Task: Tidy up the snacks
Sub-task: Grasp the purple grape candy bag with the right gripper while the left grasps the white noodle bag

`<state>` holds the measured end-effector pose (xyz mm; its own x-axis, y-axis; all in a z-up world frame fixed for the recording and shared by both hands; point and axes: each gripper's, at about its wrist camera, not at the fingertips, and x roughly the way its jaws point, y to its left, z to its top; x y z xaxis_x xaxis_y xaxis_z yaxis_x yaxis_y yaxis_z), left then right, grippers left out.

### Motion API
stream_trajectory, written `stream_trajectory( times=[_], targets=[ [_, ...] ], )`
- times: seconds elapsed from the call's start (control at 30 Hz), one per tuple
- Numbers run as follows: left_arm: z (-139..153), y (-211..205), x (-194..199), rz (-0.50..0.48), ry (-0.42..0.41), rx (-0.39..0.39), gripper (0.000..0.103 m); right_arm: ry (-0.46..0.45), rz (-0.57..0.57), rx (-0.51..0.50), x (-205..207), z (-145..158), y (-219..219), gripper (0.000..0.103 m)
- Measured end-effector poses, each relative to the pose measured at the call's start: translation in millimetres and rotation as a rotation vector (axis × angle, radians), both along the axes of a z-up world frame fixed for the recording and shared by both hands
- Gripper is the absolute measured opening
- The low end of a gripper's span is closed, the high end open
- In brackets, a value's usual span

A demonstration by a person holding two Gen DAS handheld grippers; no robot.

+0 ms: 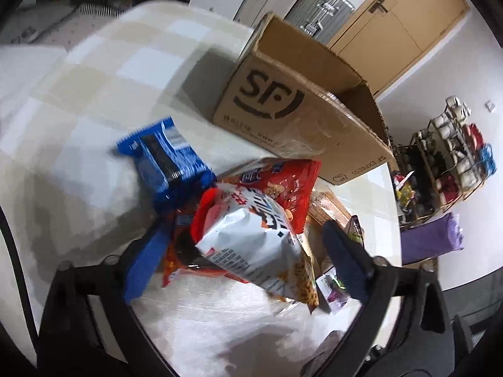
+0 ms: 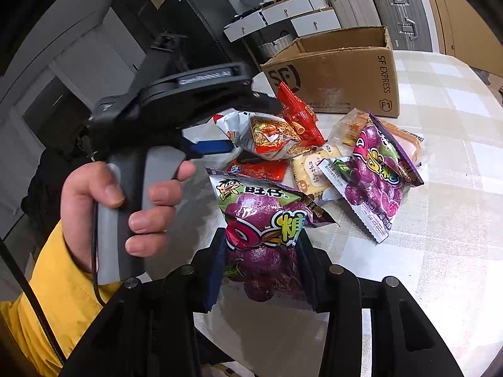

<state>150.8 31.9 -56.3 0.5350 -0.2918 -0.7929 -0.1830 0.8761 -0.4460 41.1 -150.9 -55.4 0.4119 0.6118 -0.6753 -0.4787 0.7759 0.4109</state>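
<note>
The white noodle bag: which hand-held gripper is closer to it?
Left. The left hand-held gripper has the white noodle bag between its fingers; the right hand-held gripper sits apart, clamped on a purple candy bag.

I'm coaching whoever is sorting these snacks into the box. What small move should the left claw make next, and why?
Probably close the left claw on the white noodle bag. The bag sits between its open blue pads, the pads don't yet press it, and the cardboard box stands open just beyond. The right claw already grips a purple candy bag.

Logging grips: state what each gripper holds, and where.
Right gripper: purple grape gummy bag, pinched at its lower sides. Left gripper: open around the white snack bag, no grip.
</note>
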Motion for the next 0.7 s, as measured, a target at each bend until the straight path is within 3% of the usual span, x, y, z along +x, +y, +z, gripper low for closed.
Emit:
stream_trajectory(
  times=[0.13, 0.2, 0.4, 0.7],
  targets=[
    [-9, -4, 3, -0.006, 0.016, 0.018, 0.075, 0.021, -0.008, 0.006, 3, -3, -2, 0.043],
    [-8, -4, 1, -0.023, -0.011, -0.011, 0.053, 0.035, -0.018, 0.016, 5, -3, -6, 0.043],
    [-10, -5, -4, -0.054, -0.010, -0.035, 0.044, 0.026, -0.046, 0.025, 6, 0, -12, 0.043],
    [9, 0, -46, -0.109, -0.078, 0.046, 0.040, 0.002, -0.100, 0.058, 13, 5, -23, 0.043]
  ],
)
